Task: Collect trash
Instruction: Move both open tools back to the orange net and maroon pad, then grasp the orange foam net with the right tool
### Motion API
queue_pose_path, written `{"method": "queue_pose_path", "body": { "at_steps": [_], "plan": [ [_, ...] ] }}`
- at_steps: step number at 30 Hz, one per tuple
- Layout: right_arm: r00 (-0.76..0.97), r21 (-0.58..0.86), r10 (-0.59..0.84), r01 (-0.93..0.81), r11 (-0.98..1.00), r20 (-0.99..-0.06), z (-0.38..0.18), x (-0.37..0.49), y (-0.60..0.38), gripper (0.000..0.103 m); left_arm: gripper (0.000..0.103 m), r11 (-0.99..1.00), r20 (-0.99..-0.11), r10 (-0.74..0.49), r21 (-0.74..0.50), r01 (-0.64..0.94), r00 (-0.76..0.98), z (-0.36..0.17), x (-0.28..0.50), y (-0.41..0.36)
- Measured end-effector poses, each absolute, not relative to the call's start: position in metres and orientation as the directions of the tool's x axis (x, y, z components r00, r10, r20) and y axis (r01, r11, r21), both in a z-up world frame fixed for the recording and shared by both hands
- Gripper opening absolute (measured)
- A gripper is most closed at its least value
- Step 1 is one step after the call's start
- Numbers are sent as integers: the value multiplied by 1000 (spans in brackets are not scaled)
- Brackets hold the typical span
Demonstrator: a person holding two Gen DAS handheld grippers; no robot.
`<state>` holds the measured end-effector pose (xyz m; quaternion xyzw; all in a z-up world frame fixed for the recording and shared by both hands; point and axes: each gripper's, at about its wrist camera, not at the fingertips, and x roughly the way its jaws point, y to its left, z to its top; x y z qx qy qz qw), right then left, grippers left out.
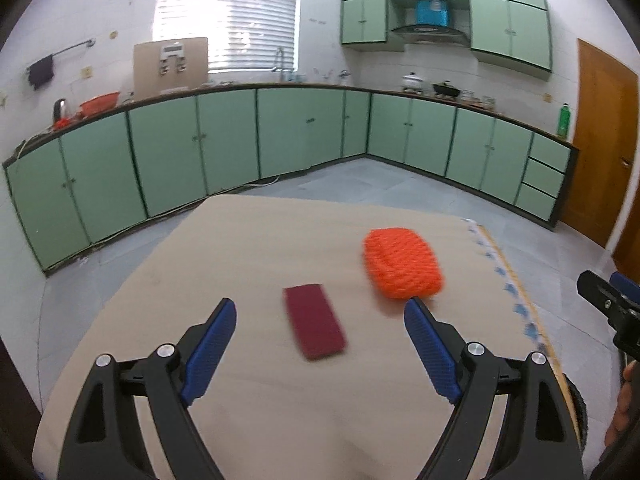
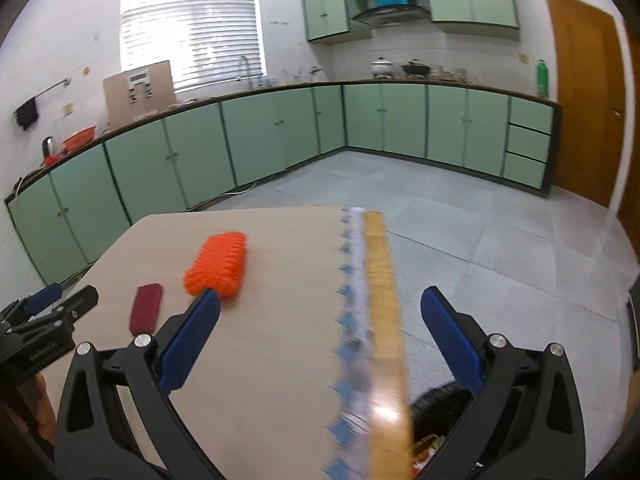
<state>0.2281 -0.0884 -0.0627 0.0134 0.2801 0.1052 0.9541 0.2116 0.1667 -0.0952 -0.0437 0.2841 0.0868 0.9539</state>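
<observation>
An orange foam net sleeve lies on the beige tablecloth, with a flat dark red pad beside it, nearer to me. My left gripper hovers open over the table; the red pad shows between its blue fingers, untouched. The right wrist view shows the same orange sleeve and red pad to the left. My right gripper is open and empty, straddling the table's right edge. Each gripper shows at the margin of the other's view: right gripper, left gripper.
Green cabinets line the far walls under a counter with a kettle, bowl, pots and a green bottle. A wooden door stands at right. A black bin with scraps sits below the table's right edge. Grey tiled floor surrounds the table.
</observation>
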Motion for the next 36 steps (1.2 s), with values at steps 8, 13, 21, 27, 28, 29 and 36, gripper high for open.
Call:
{"method": "queue_pose_path", "body": {
  "at_steps": [8, 13, 21, 27, 28, 29, 36],
  "plan": [
    [796, 63, 255, -264, 962, -549, -76, 269, -29, 98, 84, 970, -580, 173, -40, -240, 796, -110, 221, 195],
    [769, 53, 255, -278, 959, -586, -90, 294, -5, 98, 84, 961, -590, 198, -41, -274, 783, -117, 226, 213],
    [726, 28, 226, -274, 961, -649, -114, 327, 22, 97, 84, 946, -610, 223, -52, -319, 761, -127, 241, 236],
    [665, 26, 219, -288, 957, -714, -130, 344, 35, 97, 84, 945, -620, 219, -58, -323, 753, -131, 243, 239],
    [654, 29, 226, -298, 954, -722, -132, 346, 38, 97, 84, 945, -622, 217, -60, -322, 752, -132, 243, 239],
    [643, 27, 228, -307, 951, -731, -133, 347, 41, 96, 84, 945, -625, 217, -59, -323, 750, -133, 244, 239],
    [598, 48, 281, -374, 926, -751, -136, 347, 52, 65, 84, 948, -635, 203, -63, -311, 745, -136, 246, 238]
  ]
}}
